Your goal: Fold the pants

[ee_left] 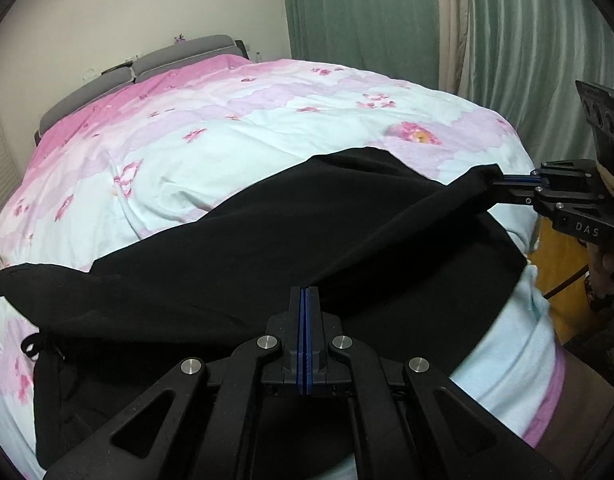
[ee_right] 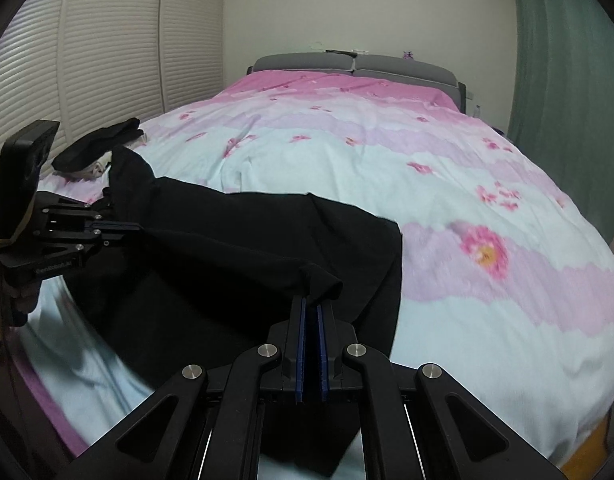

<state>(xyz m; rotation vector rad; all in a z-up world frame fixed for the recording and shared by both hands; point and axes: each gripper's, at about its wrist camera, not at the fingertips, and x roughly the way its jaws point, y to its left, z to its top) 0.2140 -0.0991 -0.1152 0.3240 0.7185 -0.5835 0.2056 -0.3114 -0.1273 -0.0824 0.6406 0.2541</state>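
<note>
Black pants (ee_left: pixel 267 240) lie across the near end of the bed. They also show in the right wrist view (ee_right: pixel 235 248). My left gripper (ee_left: pixel 305 292) is shut on an edge of the pants and holds it lifted; it also shows in the right wrist view (ee_right: pixel 135 229). My right gripper (ee_right: pixel 311 302) is shut on another part of the same edge and holds it up; it shows at the right of the left wrist view (ee_left: pixel 503 182). The fabric hangs stretched between both grippers above the layer lying on the bed.
The bed has a pink and pale blue floral duvet (ee_right: pixel 387 168) and a grey headboard (ee_right: pixel 355 65). Another dark garment (ee_right: pixel 95 146) lies at the bed's left edge. Green curtains (ee_left: pixel 367 16) hang on the right, louvred doors (ee_right: pixel 87 52) on the left.
</note>
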